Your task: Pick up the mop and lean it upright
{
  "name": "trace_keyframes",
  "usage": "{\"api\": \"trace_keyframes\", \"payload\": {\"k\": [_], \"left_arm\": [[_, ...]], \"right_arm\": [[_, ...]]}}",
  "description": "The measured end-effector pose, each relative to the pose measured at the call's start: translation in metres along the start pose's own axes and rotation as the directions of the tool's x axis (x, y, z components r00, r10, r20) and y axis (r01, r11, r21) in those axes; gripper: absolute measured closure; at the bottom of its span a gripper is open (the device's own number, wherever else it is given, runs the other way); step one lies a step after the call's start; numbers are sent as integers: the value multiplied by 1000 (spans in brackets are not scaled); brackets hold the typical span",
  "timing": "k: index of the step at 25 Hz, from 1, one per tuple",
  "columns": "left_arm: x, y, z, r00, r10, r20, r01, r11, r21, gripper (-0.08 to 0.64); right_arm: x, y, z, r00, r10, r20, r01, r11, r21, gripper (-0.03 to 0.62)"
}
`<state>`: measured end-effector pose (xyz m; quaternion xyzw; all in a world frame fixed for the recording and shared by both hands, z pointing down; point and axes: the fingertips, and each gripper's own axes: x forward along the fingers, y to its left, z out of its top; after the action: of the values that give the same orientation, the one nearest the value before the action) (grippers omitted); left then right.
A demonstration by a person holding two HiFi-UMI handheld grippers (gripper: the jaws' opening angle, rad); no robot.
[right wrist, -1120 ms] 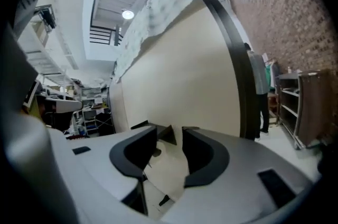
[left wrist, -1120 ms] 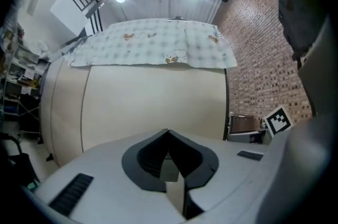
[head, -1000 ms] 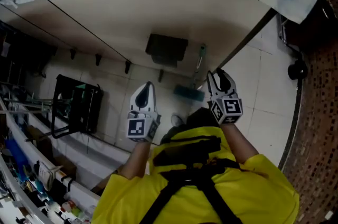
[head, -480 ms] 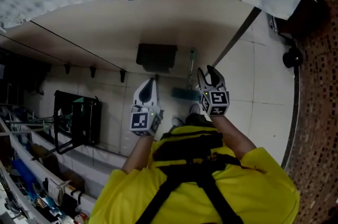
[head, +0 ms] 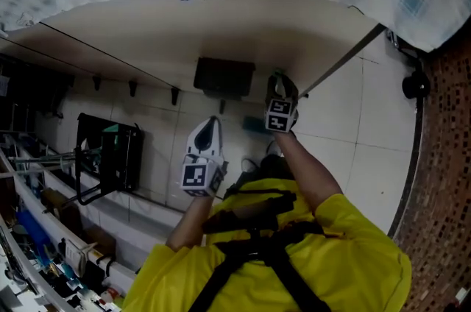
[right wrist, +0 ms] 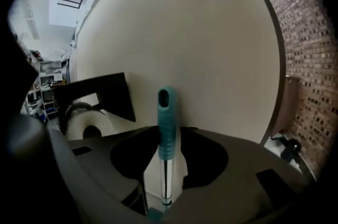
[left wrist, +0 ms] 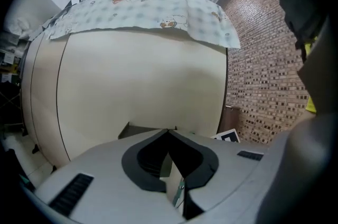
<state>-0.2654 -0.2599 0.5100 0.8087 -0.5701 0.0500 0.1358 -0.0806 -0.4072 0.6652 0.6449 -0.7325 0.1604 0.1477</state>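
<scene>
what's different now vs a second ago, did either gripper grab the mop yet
The right gripper reached forward to the mop handle, which now stands between its open jaws, not yet gripped. Nothing was taken or released. The left gripper stays shut and about where it was; the handle itself hasn't moved.

A: Where does the head view look from?
B: From above the person's shoulders [head: 353,229], steeply down onto the tiled floor [head: 346,149] and cream panel [head: 221,23]
A: And the gripper views?
B: Each looks along its own jaws, facing that panel close up; all three share it
</scene>
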Motion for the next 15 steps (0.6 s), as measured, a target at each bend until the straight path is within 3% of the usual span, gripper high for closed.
{"api": "trace_keyframes", "payload": {"k": [6, 11, 15], "left_arm": [[-10, 21, -4, 998, 63, -8, -63, 998, -24, 558], [-18, 30, 6, 996, 88, 28, -87, 996, -28, 558], [-26, 37, 13, 993, 93, 68, -91, 996, -23, 557]], "right_arm": [[4, 6, -1, 1000, -3, 10, 3, 1000, -26, 480], [-39, 18, 0, 995, 96, 15, -95, 994, -57, 482], [-103, 23, 24, 979, 195, 61, -189, 978, -93, 482]]}}
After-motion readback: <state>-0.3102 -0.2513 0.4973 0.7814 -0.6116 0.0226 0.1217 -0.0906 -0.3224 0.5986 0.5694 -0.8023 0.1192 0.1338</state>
